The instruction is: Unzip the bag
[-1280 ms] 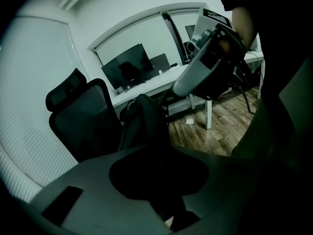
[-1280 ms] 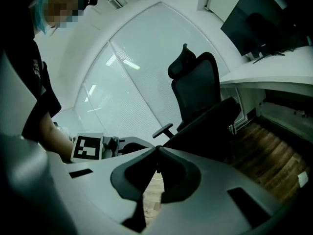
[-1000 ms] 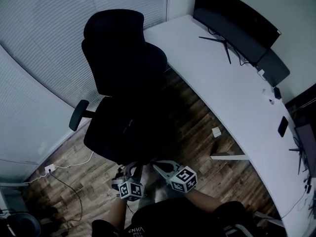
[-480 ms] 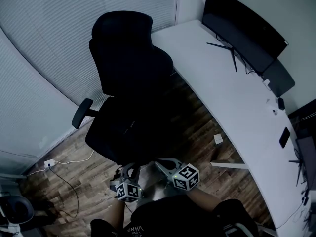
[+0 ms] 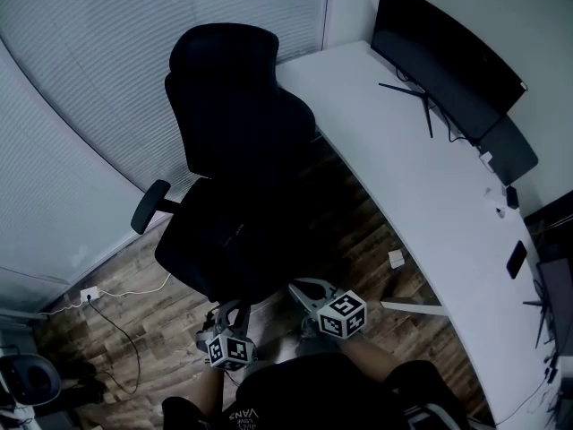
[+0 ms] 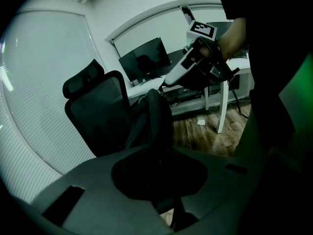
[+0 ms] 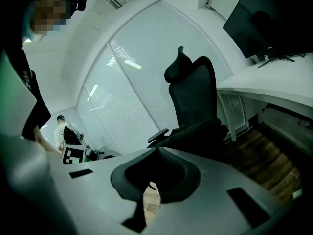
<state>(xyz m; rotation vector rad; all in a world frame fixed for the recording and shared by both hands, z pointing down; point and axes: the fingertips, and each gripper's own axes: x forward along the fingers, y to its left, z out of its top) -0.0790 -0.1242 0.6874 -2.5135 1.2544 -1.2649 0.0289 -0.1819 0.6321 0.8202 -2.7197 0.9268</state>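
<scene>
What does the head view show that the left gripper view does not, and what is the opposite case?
Only the head view shows the left gripper from outside, the white socket with its cable on the floor, and a dark flat thing, perhaps a phone, on the desk. Only the left gripper view shows the dark bag upright in front of the backrest of the chair; from above it blends into the black chair. Both show the chair, the desk, the monitor, the right gripper and a small white thing on the floor.
</scene>
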